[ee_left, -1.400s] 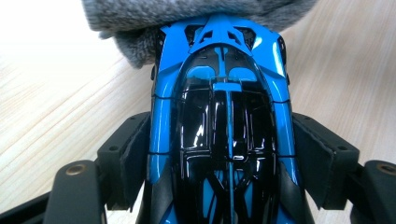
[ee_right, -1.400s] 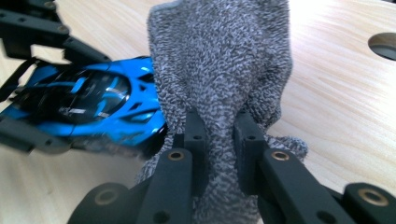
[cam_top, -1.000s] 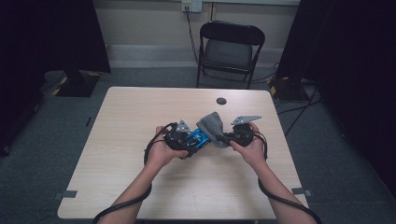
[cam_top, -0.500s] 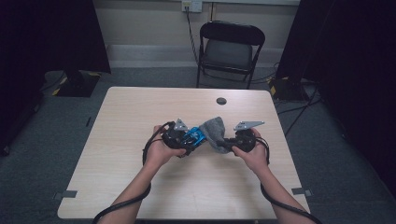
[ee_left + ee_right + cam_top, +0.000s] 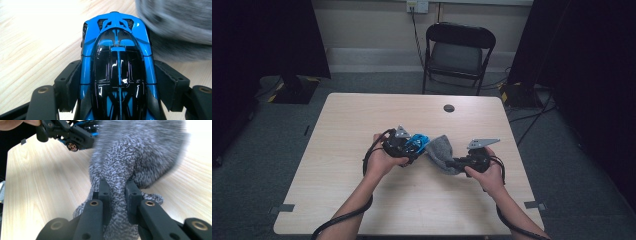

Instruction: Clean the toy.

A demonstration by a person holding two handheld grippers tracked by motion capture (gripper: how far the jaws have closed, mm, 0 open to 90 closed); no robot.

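Since 1.0 s ago both hands have dropped slightly toward the near edge of the surface (image 5: 337,150); grips unchanged. Left gripper (image 5: 117,75) fingers (image 5: 72,85) clamp the blue car (image 5: 117,47) by its flanks. Right gripper (image 5: 117,195) fingers (image 5: 103,192) pinch the grey cloth (image 5: 135,152), which touches the car's nose mid-surface.

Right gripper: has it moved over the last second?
Yes. The right gripper, pinching the grey cloth, has drawn toward the person, away from the black disc.
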